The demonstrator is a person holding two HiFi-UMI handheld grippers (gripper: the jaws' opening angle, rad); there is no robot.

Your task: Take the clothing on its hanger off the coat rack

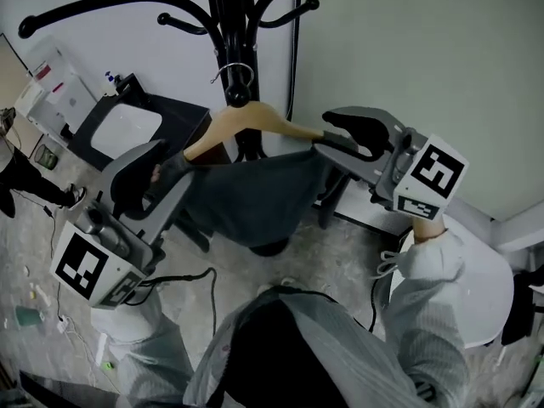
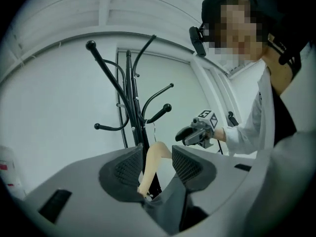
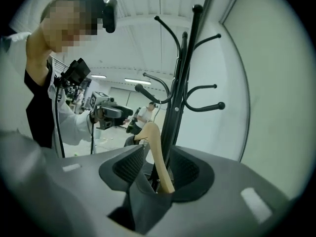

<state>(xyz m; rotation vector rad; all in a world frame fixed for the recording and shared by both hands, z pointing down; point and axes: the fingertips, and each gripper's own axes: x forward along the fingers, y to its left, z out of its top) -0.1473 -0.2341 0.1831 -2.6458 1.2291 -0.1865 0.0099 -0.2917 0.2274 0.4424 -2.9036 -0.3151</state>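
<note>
Head view, left claw (image 1: 163, 173), right claw (image 1: 327, 133), both open, gripping nothing, ends of hanger (image 1: 280, 125) between their jaws

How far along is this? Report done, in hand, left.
Done: left gripper and right gripper sit at the wooden hanger ends. In hand: jaws open around it, not clamped. Left: clamp, lift its hook off the coat rack, with the dark garment.
</note>
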